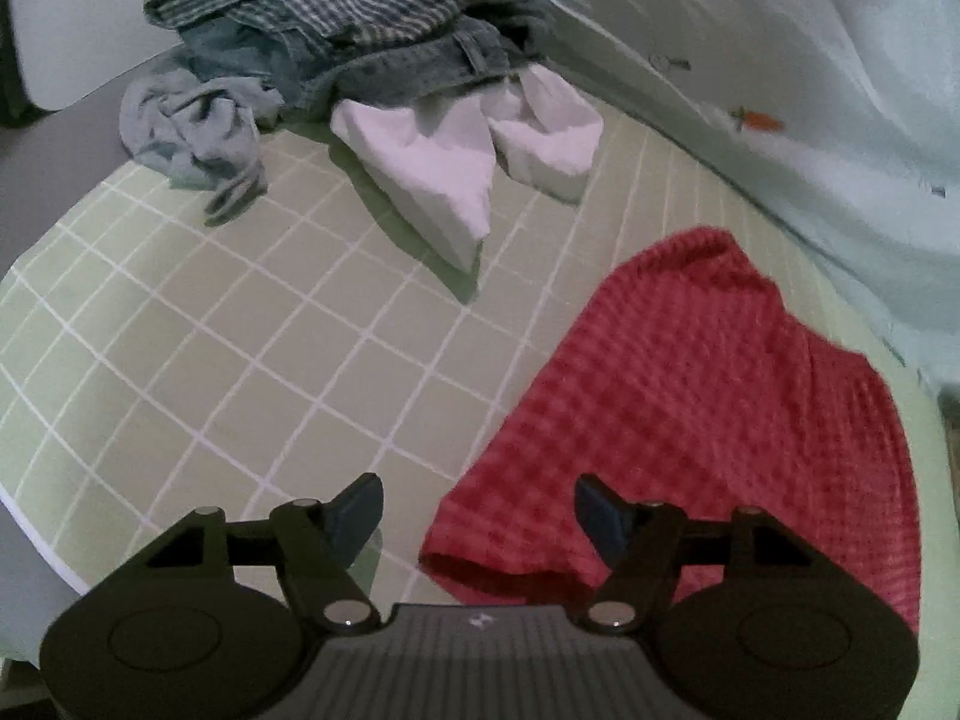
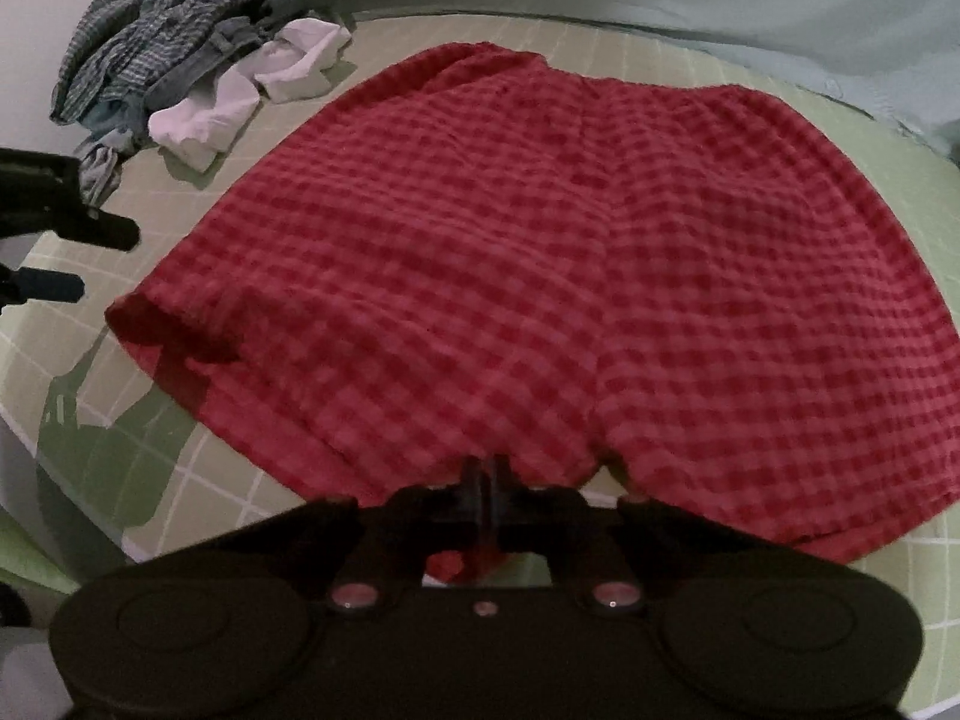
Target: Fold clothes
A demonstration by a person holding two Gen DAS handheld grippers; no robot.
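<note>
While spread flat at frame centre on green gridded mat (image 2: 180, 492), red checked fabric shorts (image 2: 540, 276) unfolded; right gripper (image 2: 486, 498) pinching near hem, left gripper (image 1: 479, 510) wide, empty; crumpled clothes pile (image 2: 174, 60) upper left unfolded.

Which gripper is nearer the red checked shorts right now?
Right. The right gripper has its jaws shut on the near hem of the red checked shorts. The left gripper hangs open beside the shorts' left leg, not touching.
</note>
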